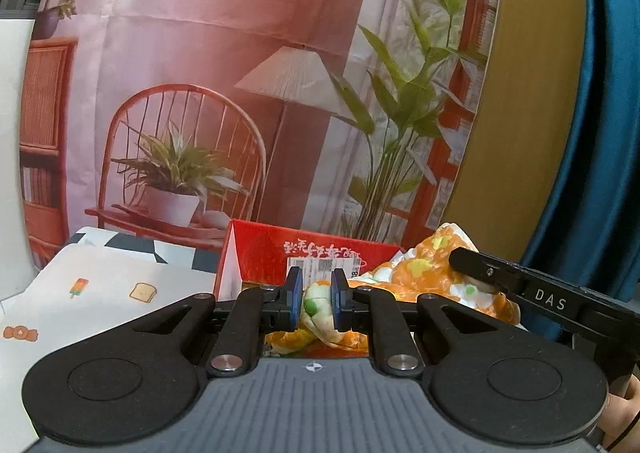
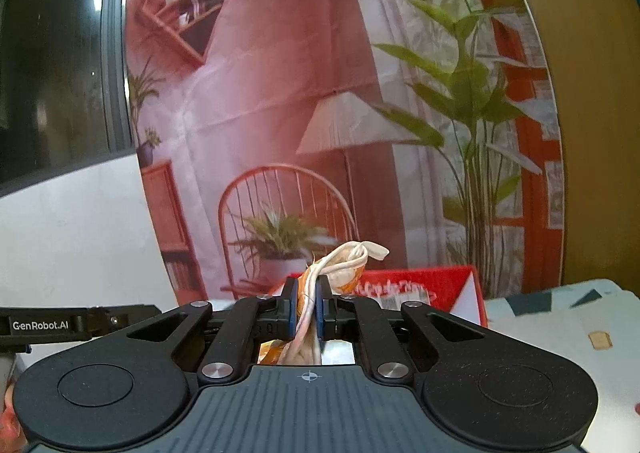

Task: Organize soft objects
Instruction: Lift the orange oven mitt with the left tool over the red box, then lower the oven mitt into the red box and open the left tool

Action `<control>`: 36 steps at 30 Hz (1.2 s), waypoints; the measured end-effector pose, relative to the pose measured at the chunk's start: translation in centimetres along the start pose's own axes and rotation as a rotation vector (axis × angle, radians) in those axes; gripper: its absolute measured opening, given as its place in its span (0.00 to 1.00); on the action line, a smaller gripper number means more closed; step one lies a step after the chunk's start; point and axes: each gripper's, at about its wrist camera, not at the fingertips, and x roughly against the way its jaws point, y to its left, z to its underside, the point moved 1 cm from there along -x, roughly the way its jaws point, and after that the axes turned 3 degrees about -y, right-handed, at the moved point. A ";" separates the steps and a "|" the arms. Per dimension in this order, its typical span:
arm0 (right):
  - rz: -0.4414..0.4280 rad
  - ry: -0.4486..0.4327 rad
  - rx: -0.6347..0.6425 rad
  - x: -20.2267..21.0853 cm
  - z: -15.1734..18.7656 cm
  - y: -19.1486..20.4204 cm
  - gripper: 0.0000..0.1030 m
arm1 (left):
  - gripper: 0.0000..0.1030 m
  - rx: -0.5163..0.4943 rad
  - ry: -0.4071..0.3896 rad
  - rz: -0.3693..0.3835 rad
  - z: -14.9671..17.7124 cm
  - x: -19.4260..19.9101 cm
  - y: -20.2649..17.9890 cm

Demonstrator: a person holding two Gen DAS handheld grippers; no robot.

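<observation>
Two grippers gripping one orange flowered cloth [image 1: 424, 277], each nipping a different bunch of it.

Left wrist view: left gripper [image 1: 316, 299] pinching a rolled fold of cloth, jaws nearly closed around it; rest of the cloth spilling rightward, heaping in front of a red box [image 1: 272, 249] on a patterned table cover [image 1: 104, 293]. Probably handling light, limp and sagging, so gathering at hems or corners and keeping it taut. Reading "DAS" on the other gripper's side; box script and barcode label too small to read.

Right wrist view: right gripper [image 2: 306, 309] clamping a twisted hem, jaws almost meeting, a pale tip poking upward. Reading "GenRobot.AI" at left.
</observation>
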 end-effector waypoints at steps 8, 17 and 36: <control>0.007 -0.015 0.016 -2.4 -1.3 -0.5 0.08 | 0.15 -0.030 -0.041 -0.020 -2.5 -1.9 -0.6; 0.007 -0.050 0.010 -6.4 -4.4 -1.5 0.07 | 0.15 -0.120 -0.078 -0.042 -6.5 -6.3 -1.7; 0.107 0.344 0.012 -20.3 2.6 -7.5 0.08 | 0.13 -0.198 0.318 -0.079 -1.4 -21.0 0.3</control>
